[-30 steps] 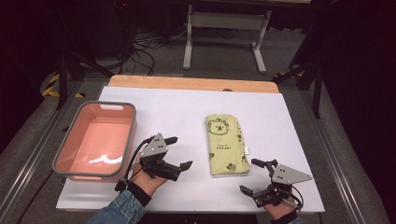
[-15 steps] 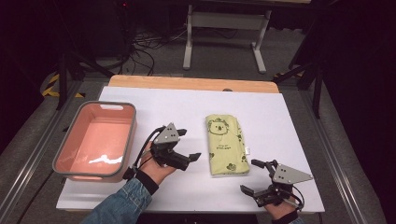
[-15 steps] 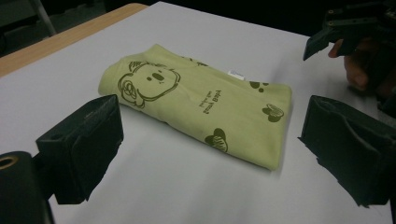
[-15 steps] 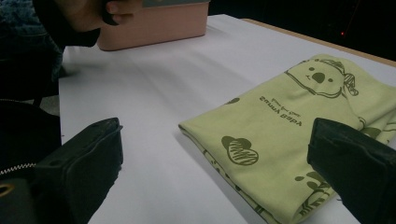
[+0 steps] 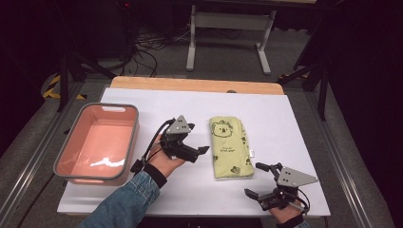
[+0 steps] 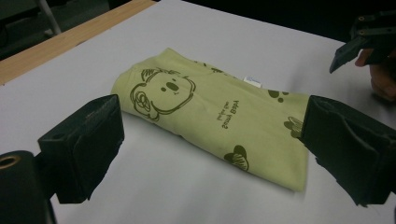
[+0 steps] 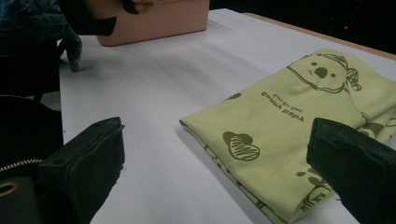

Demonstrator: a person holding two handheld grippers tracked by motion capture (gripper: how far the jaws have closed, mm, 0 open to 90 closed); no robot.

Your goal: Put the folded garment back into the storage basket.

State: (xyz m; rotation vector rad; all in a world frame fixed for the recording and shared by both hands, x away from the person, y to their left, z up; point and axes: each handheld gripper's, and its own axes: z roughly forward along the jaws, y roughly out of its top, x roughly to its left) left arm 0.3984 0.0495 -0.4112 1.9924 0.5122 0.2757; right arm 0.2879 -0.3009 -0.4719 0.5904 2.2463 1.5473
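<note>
Left gripper (image 5: 202,151) moved nearer folded cloth (image 5: 230,146).

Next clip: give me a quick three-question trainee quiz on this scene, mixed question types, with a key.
1. True or false: the folded pale green cloth with a koala print lies inside the pink plastic tub.
2. Which claw is nearer the tub? A) left claw B) right claw
3. Fill in: both claws have their jaws ____.

Key: 1 false, the cloth lies flat on the white table top, beside the tub. 2 A. 3 open, and neither touches the cloth.
</note>
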